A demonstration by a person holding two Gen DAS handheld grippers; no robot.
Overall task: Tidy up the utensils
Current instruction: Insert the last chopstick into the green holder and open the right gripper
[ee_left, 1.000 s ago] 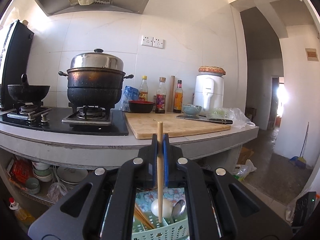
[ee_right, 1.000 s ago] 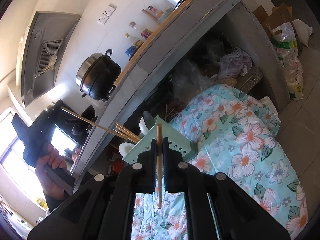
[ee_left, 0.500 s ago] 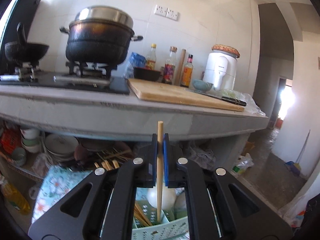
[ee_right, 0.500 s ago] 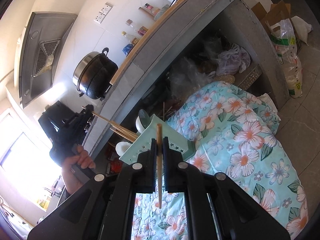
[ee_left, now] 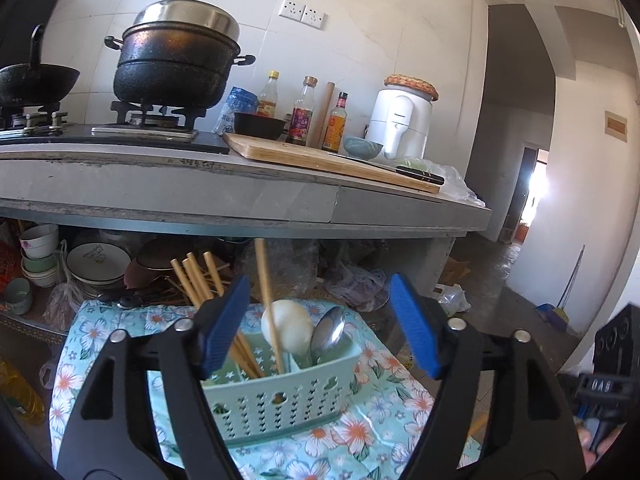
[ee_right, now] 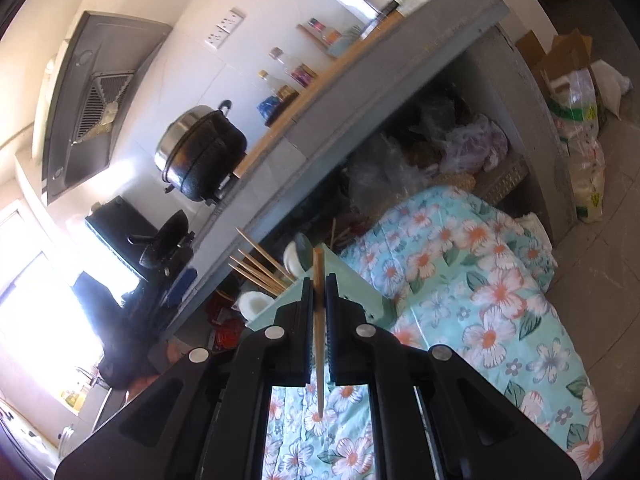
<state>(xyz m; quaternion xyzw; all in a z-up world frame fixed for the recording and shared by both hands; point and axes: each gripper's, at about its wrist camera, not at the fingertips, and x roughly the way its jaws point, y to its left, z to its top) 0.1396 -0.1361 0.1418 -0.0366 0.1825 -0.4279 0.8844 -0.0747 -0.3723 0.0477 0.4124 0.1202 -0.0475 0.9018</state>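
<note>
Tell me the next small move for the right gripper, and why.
Probably carry the chopstick clamped in the right gripper over the green utensil basket. The left gripper has just opened; its chopstick stands free in the basket.

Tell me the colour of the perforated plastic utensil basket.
Pale mint green perforated plastic utensil basket, clearest in the left wrist view.

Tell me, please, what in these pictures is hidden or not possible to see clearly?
- Left wrist view: lower ends of the chopsticks, hidden inside the basket.
- Left wrist view: spoon handle, hidden by the basket wall.
- Right wrist view: the left hand-held gripper, lost in window glare.
</note>
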